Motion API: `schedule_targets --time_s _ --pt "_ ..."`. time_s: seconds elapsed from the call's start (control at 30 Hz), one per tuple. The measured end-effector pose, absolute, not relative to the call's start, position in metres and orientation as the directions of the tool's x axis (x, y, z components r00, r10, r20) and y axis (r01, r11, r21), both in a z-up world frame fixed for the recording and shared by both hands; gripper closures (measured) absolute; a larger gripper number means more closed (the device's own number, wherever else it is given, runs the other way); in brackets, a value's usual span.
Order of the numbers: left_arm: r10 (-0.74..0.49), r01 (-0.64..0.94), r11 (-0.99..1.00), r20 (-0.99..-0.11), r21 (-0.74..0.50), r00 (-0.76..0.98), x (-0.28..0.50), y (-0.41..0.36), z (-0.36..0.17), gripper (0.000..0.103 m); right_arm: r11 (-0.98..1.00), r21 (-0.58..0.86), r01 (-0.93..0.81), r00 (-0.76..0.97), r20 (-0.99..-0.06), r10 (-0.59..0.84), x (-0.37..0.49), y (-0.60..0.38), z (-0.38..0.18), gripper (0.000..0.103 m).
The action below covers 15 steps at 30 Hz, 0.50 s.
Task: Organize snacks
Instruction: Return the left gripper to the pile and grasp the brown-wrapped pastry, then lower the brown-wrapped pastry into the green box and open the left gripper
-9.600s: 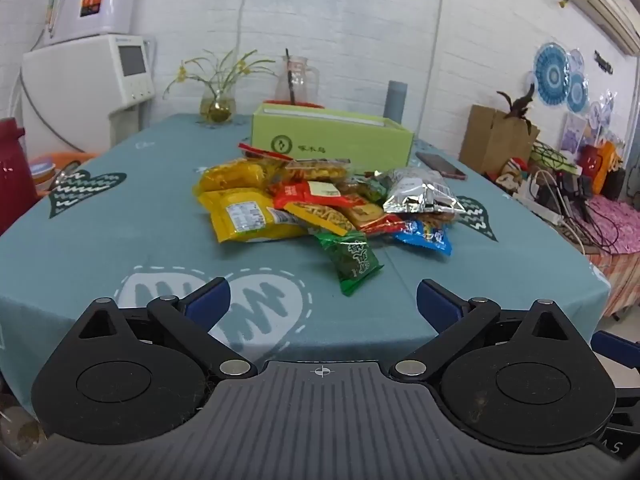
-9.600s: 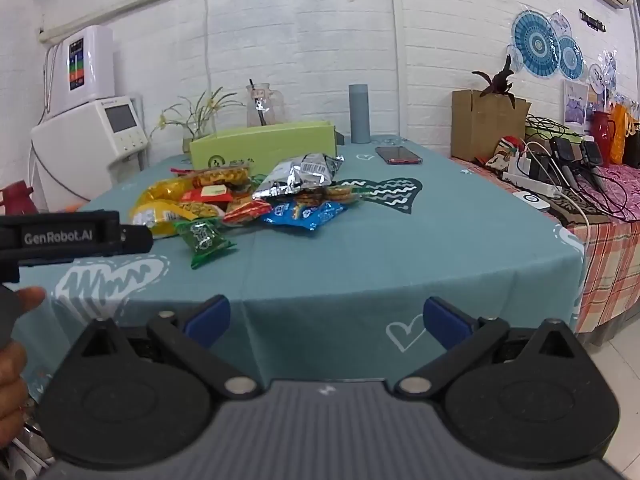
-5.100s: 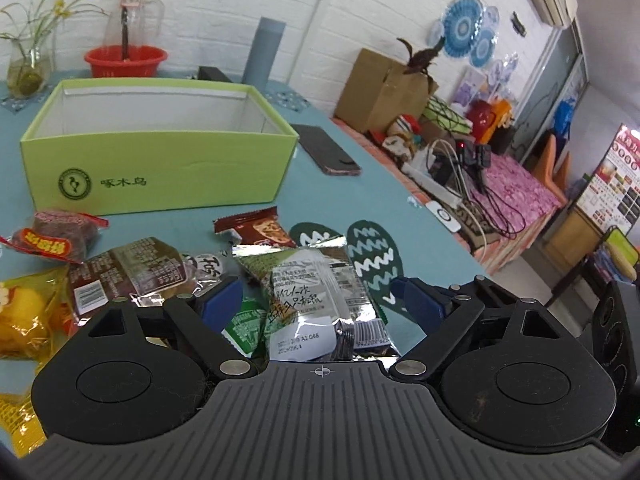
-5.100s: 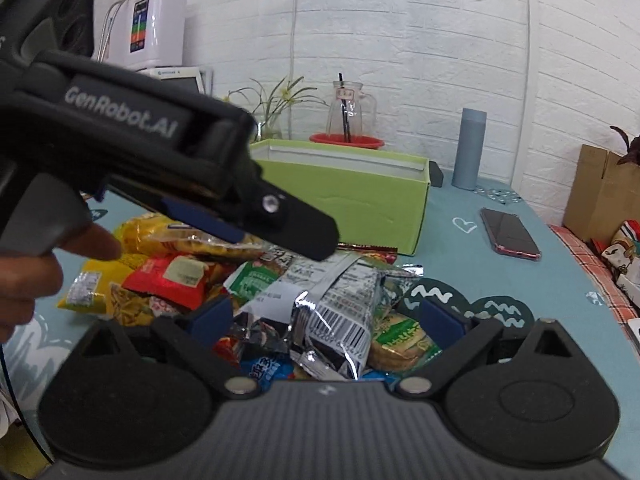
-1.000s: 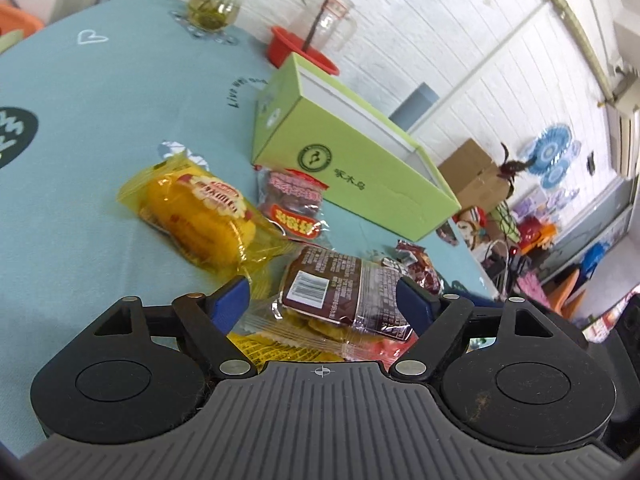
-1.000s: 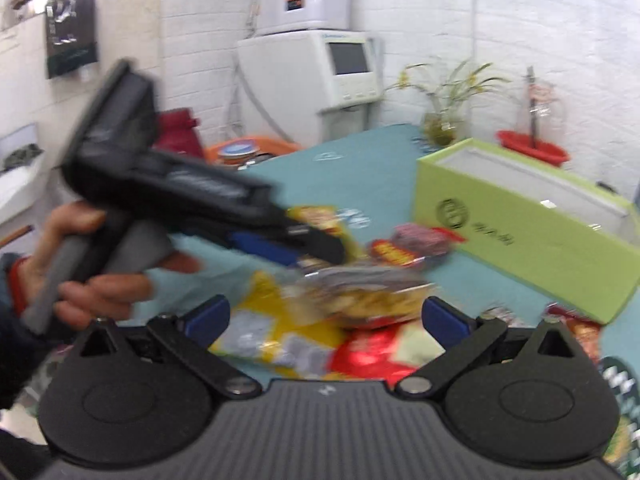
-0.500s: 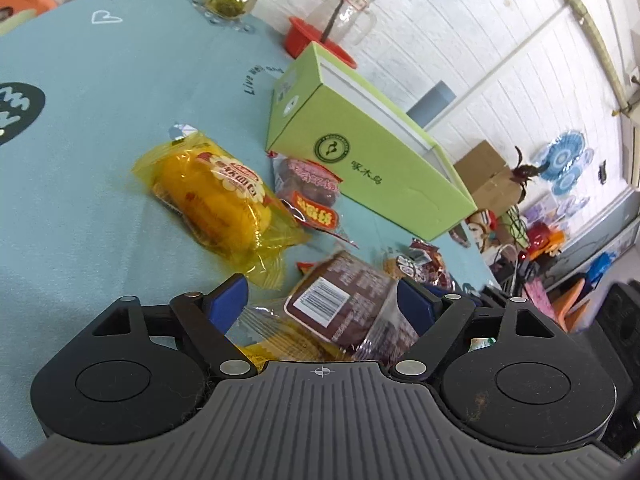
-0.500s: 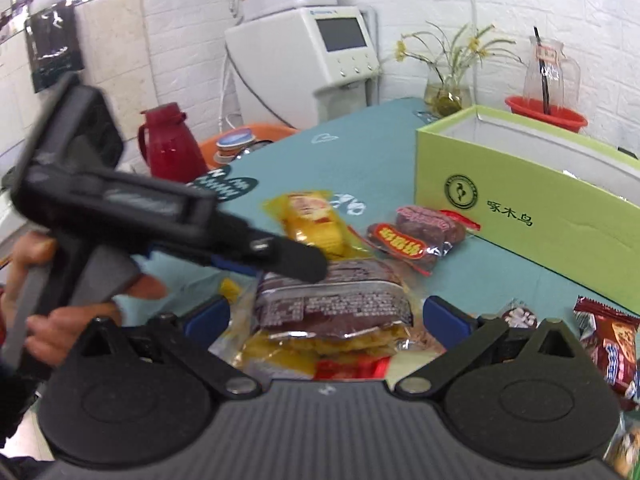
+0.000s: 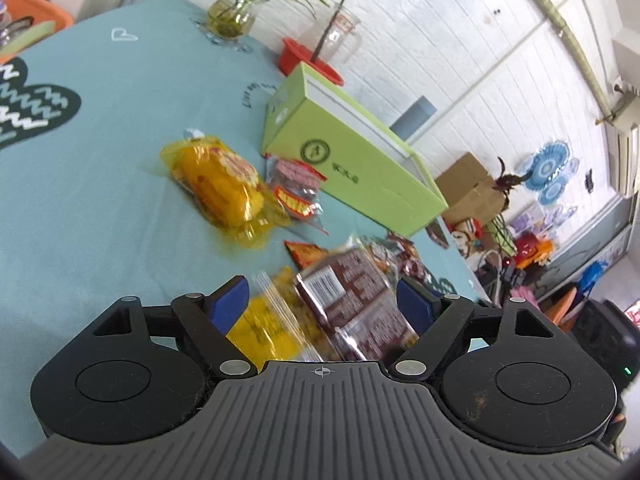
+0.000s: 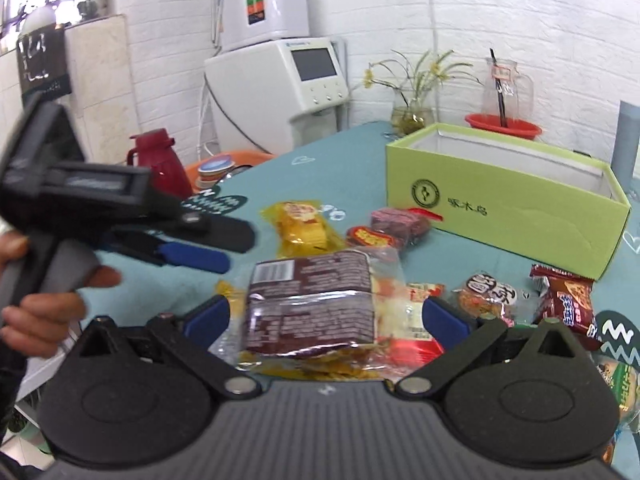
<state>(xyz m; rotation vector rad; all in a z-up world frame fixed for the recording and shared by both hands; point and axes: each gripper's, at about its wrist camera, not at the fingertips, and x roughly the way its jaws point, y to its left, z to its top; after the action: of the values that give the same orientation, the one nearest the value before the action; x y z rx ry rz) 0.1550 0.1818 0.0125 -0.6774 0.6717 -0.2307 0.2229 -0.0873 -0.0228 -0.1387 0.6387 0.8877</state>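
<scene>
A brown snack packet (image 10: 308, 300) is lying atop the snack pile at the lower centre of the right wrist view, between the blue pads of the right hand-held gripper (image 10: 326, 316), whose jaws are standing wide apart and gripping nothing. The left hand-held gripper (image 9: 322, 300) is also standing open, its pads flanking the same packet without pressing it. The green box (image 10: 508, 196), open-topped, is sitting on the teal surface (image 9: 80, 200) at the right of the frame, well apart from the pile.

With both sets of jaws crowding 1 slippery packet, the 2 tools could collide, or a closing pinch could drag up the yellow packet (image 9: 264, 328) beneath. A grip on the loose wrapper edge alone could let it slide out over the surface.

The packet is blurring in the left wrist view, its near end is hidden behind the gripper bodies, and the box's floor is out of sight.
</scene>
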Motion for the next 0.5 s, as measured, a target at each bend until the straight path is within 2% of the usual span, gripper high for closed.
schedule_targets --time_s 0.07,0.2,0.23,0.27,0.3,0.33,0.4,0.43,0.5 --pt "-0.421 0.005 0.773 -0.506 -0.635 0.753 0.156 0.174 0.011 0.035 0.631 0.15 -0.761 0.445 -0.588 0.676 0.23 -0.083 -0.03 0.002" --pt "-0.377 -0.003 0.822 -0.548 -0.569 0.747 0.163 0.158 0.008 0.036 0.619 0.153 -0.77 0.425 -0.601 0.677 0.229 -0.077 -0.04 0.001" --pt "-0.364 0.002 0.839 -0.557 -0.545 0.746 0.164 0.154 0.008 0.039 0.613 0.133 -0.779 0.433 -0.593 0.679 0.224 -0.076 -0.038 0.002" --pt "-0.351 0.011 0.855 -0.563 -0.518 0.748 0.165 0.15 0.009 0.052 0.6 0.112 -0.792 0.435 -0.587 0.683 0.22 -0.075 -0.038 0.003" --pt "-0.339 0.022 0.871 -0.567 -0.491 0.751 0.167 0.145 0.011 0.059 0.593 0.099 -0.799 0.436 -0.584 0.685 0.218 -0.075 -0.037 0.004" --pt "-0.331 0.031 0.88 -0.567 -0.473 0.754 0.168 0.142 0.011 0.062 0.6 0.085 -0.796 0.446 -0.587 0.675 0.216 -0.073 -0.036 0.005" --pt "-0.318 0.035 0.889 -0.561 -0.456 0.764 0.172 0.137 0.014 0.07 0.604 0.078 -0.794 0.452 -0.588 0.67 0.218 -0.072 -0.036 0.015" --pt "-0.321 0.043 0.89 -0.557 -0.454 0.766 0.176 0.136 0.017 0.073 0.613 0.087 -0.785 0.459 -0.582 0.671 0.221 -0.073 -0.034 0.015" --pt "-0.338 0.06 0.883 -0.542 -0.465 0.77 0.184 0.136 0.022 0.074 0.628 0.065 -0.776 0.49 -0.566 0.664 0.225 -0.075 -0.028 0.015"
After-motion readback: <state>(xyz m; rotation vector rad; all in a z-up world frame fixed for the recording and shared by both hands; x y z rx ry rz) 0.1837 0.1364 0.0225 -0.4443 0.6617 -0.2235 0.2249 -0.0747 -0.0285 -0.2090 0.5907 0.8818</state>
